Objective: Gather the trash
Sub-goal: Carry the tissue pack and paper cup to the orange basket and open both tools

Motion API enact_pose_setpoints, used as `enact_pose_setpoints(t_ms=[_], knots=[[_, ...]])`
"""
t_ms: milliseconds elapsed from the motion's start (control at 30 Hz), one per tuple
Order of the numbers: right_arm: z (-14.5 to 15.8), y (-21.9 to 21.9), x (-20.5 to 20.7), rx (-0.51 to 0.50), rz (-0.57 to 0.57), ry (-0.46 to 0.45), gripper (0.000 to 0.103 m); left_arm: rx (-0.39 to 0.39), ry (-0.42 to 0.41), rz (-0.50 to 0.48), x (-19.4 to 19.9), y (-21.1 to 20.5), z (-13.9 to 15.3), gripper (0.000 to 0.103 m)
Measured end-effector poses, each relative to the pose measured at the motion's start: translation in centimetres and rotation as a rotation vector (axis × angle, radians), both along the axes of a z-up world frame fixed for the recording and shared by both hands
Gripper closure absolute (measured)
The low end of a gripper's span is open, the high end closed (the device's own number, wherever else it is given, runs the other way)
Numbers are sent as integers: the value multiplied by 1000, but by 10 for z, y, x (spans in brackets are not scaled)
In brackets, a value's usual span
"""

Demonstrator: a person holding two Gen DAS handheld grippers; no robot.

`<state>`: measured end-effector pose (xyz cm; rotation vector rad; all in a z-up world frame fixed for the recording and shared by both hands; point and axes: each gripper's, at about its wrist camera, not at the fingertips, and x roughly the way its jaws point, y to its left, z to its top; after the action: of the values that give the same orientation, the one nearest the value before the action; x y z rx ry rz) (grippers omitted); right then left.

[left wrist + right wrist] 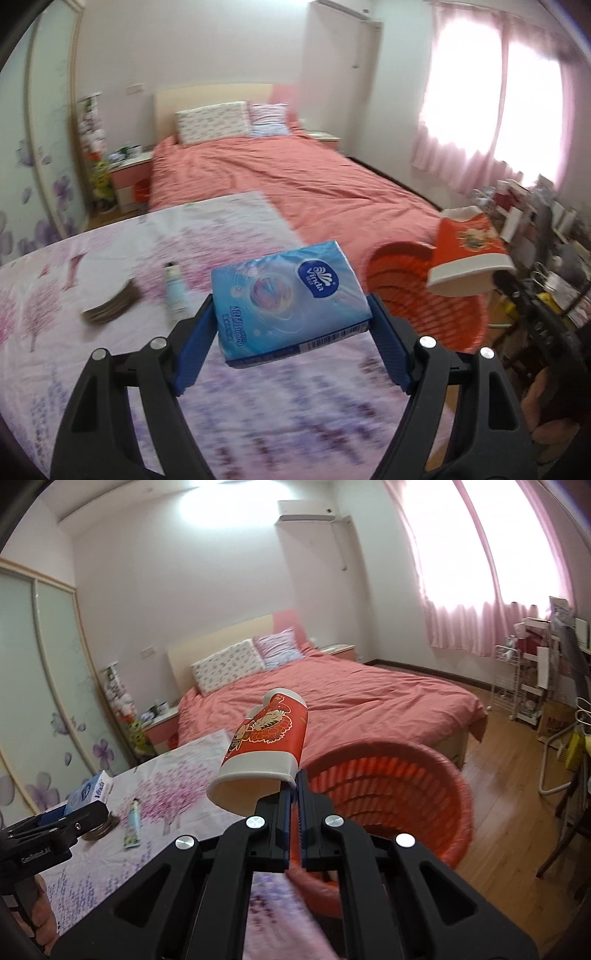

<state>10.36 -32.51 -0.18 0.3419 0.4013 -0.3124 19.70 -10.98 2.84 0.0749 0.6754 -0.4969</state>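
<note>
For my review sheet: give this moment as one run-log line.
left gripper: jaws shut on tissue pack | right gripper: pinching paper cup rim | orange basket: beside table, below cup | tube: on table

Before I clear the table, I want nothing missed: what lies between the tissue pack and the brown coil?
A small tube lies on the tablecloth between the tissue pack and the brown coil, apart from both; the left wrist view shows it.

Black tool (pixel 293 786), blue pads (pixel 194 343), silver screws.
</note>
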Motion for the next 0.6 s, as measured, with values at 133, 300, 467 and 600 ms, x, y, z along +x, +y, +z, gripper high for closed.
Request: enact_pose_setpoints(t_ms=[133,300,467,600], knots=[[-3,-20,-4,11,-46,-2,99,-13,2,-85,-2,-41,0,26],[-10,-41,-4,24,-91,1,99,-18,11,-173,-1,-88,-8,26],[-18,-61,-1,39,-137,10,99,-7,33,-233,7,-125,-23,26],[-23,-74,0,46,-168,23,99,-3,51,-252,20,-144,-34,26]])
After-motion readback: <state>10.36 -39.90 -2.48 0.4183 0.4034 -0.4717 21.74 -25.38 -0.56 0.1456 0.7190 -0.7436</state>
